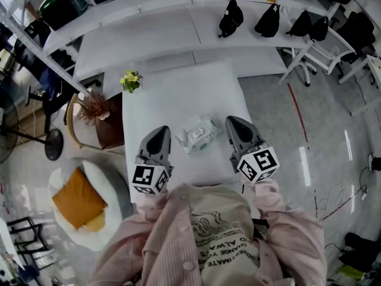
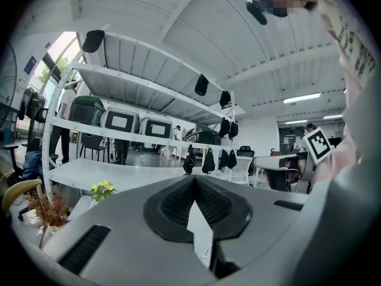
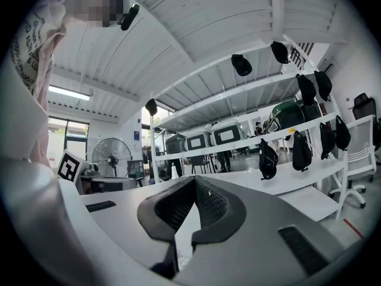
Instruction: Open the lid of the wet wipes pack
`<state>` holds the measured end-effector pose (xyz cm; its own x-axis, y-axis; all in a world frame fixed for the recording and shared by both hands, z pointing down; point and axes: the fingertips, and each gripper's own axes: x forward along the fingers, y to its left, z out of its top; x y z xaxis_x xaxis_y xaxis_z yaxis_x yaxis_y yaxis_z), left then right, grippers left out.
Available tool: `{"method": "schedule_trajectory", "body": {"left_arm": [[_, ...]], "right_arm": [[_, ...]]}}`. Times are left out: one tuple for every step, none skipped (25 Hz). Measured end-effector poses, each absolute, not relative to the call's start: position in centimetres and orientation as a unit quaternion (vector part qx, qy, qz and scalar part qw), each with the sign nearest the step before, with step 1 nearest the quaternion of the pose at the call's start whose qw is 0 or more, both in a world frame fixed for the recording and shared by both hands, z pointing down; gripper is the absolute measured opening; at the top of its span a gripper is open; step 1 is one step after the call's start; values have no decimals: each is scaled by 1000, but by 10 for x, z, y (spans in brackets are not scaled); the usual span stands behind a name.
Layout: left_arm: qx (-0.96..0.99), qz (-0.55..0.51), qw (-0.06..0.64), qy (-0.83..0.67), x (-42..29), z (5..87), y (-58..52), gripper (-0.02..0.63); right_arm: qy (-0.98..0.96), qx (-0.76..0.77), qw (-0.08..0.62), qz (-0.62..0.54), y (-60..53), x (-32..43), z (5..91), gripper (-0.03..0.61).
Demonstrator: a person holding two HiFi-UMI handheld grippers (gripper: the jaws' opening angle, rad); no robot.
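The wet wipes pack (image 1: 197,134) is pale and crinkled, with a rectangular lid on its top. It lies flat near the front of the white table (image 1: 178,97), and its lid looks down. My left gripper (image 1: 160,130) rests just left of the pack, its jaws shut and empty. To the right of the pack my right gripper (image 1: 233,122) sits beside it, also shut with nothing held. Neither touches the pack. In the left gripper view the left gripper (image 2: 195,178) has its pads meeting at the tips. The right gripper (image 3: 194,179) looks the same in its own view.
A small yellow-flowered plant (image 1: 130,80) stands at the table's far left corner. A pot of dried stems (image 1: 94,107) and a round chair with an orange cushion (image 1: 80,201) sit left of the table. Black bags (image 1: 231,18) hang by the white shelves behind.
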<state>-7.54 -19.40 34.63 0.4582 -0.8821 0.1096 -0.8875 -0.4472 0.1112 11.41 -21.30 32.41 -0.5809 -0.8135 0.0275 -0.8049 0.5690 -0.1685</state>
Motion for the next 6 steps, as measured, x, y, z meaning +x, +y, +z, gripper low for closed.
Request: {"method": "schedule_trajectory", "body": {"left_arm": [[850,18,77,-520,-75,346,-194,0],[850,18,77,-521,-76,346,-194,0],[850,18,77,-521,-76,346,-194,0],[850,18,77,-521,-76,345,-194,0],[850,17,76,-521,-76,345,-194,0],[850,17,76,-521,-76,345,-193,0]], "right_arm": [[885,-457,27,-81,-213,114,324,-2],[885,-457,26,-81,-213,114,324,-2],[885,-457,25,-81,-213,114,323,-2],[885,-458,25,-80,-213,114,323,-2],[885,-458,24,-80,-213,114,323,-2],[885,-459,24,-79,-212,114,322,-2]]}}
